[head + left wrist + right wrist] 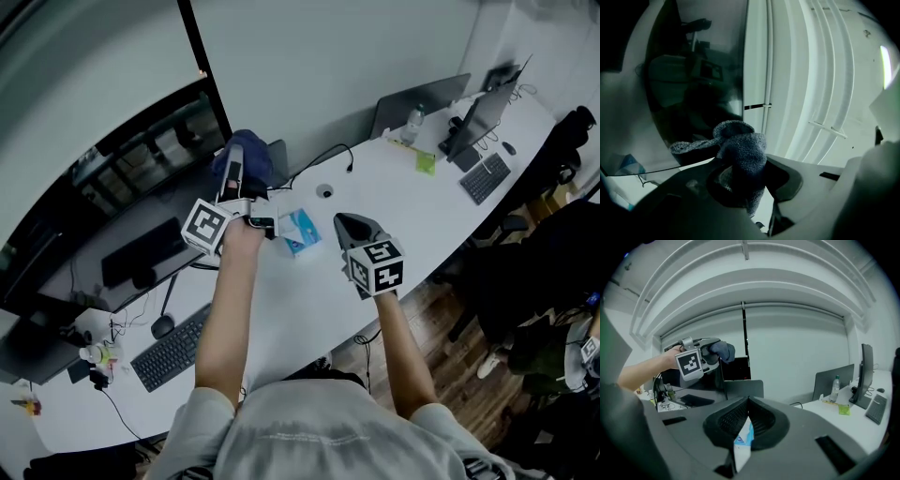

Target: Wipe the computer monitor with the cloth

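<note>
Far left: wide curved monitor (122, 178), screen dark, standing at the back of the white tabletop (412, 202). A black keyboard (173, 349) and mouse (162, 326) lay in front of it. No maker's name legible on the bezel.

Left tool (743, 166): jaws clamped on the blue-grey knit cloth (743, 145). A bunched wad stood proud of the jaw tips and a loose flap trailed toward the glass. It was held up near the monitor's right edge, level with the screen. Contact between cloth and glass could not be confirmed. Likely reason for the grip: the wad leads, so only fabric meets the screen, not the hard jaws. Wiping looked about to start or only just under way.

Centre: small white-and-blue packet (300, 231) flat on the tabletop, between the two tools and apart from both. Print on it too small to read.

Right tool (746, 404): jaws pressed together at the tips, gripping nothing. The packet only showed through the slot beneath them. It was held low over the tabletop, well clear of the monitor. Probably parked so it would not obstruct the left arm's sweep.

Each tool's cube bore black-and-white square patterns, no letters.

Far right: open laptop (417, 101) and clear bottle (413, 120), label unreadable.
</note>
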{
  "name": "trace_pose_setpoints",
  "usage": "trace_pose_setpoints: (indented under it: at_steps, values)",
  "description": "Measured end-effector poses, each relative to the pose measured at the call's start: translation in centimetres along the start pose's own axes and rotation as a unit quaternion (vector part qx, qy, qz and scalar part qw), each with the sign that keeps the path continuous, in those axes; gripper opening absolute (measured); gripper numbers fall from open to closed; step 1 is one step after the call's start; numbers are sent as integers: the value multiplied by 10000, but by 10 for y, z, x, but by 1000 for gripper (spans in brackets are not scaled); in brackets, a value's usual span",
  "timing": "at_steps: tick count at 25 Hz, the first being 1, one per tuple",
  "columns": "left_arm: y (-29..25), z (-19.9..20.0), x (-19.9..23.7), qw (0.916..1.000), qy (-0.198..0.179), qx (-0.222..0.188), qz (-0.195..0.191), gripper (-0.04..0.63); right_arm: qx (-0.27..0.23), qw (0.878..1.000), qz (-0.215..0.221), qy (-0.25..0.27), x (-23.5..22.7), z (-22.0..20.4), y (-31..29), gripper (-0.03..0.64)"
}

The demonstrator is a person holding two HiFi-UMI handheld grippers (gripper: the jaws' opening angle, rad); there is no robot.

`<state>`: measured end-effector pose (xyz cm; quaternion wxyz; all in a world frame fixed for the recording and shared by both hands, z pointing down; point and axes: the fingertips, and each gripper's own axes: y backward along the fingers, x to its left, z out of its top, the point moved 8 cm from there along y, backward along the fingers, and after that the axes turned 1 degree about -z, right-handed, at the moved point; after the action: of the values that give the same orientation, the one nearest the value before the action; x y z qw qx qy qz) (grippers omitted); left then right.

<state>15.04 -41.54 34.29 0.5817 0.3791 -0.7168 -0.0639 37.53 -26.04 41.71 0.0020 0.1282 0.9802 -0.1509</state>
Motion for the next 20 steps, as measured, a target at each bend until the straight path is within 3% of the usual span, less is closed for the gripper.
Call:
trace_pose_setpoints:
  at_steps: [5, 8, 11, 13, 14, 17, 20]
  values:
    - [2, 7, -35, 9987, -191, 61, -468, 74, -183, 9998, -4, 50, 11, 11, 9, 2]
    - [16, 20, -54, 9934, -751, 252, -828, 74, -302, 9994, 7, 143, 21, 19, 12, 2]
    - [43, 40, -65, 9816, -1629, 592, -804, 74, -359, 9989, 4, 307, 37, 25, 15, 2]
    - [69, 51, -74, 9622, -2447, 952, -730, 74, -406, 9982, 36, 446, 52, 28, 18, 2]
    - [83, 54, -77, 9477, -2889, 1184, -666, 74, -441, 9976, 54, 522, 61, 29, 20, 2]
    - [131, 63, -81, 8915, -4109, 1867, -381, 75, -570, 9955, 44, 755, 93, 30, 28, 2]
    - [179, 75, -81, 8453, -4826, 2290, -121, 74, -620, 9936, -31, 949, 127, 26, 36, 2]
